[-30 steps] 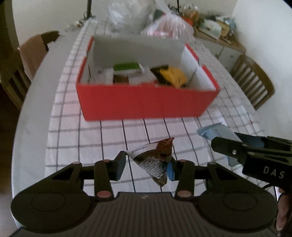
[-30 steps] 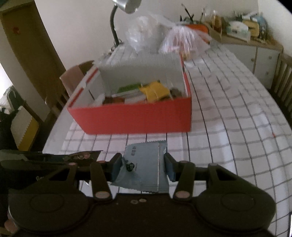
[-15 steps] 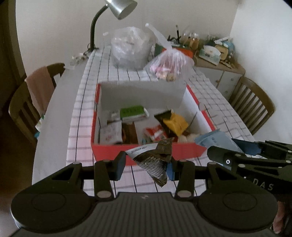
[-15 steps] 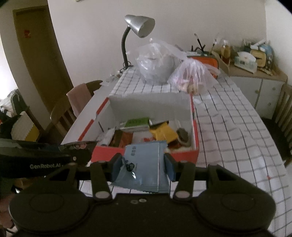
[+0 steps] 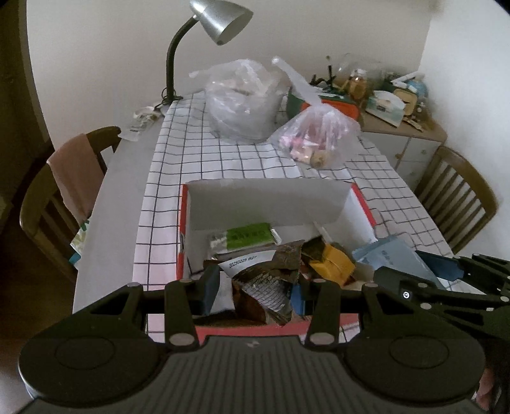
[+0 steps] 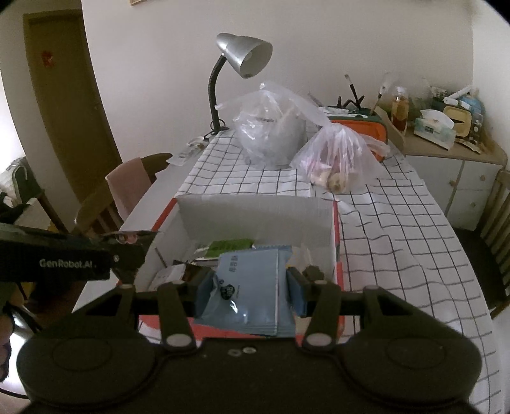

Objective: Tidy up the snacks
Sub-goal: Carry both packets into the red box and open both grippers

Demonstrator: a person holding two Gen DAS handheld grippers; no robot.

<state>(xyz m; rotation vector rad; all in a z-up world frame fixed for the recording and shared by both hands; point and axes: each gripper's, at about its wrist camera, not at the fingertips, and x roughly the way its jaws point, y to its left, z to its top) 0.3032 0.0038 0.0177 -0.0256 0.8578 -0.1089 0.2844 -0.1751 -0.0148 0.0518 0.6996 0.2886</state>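
Observation:
My left gripper is shut on a brown and silver snack packet and hangs over the near edge of the red box. My right gripper is shut on a light blue snack packet, also above the box's near edge. In the left wrist view the right gripper and the blue packet appear at the right. Inside the box lie a green packet, a yellow packet and other snacks.
The box has a grey inner flap standing up at its far side. Behind it on the checked tablecloth sit two plastic bags and a desk lamp. Chairs flank the table; a cluttered cabinet stands at the right.
Both grippers rose and moved forward with their packets, from above the tablecloth in front of the box to over its near edge. The box interior, lamp and bags came into view.

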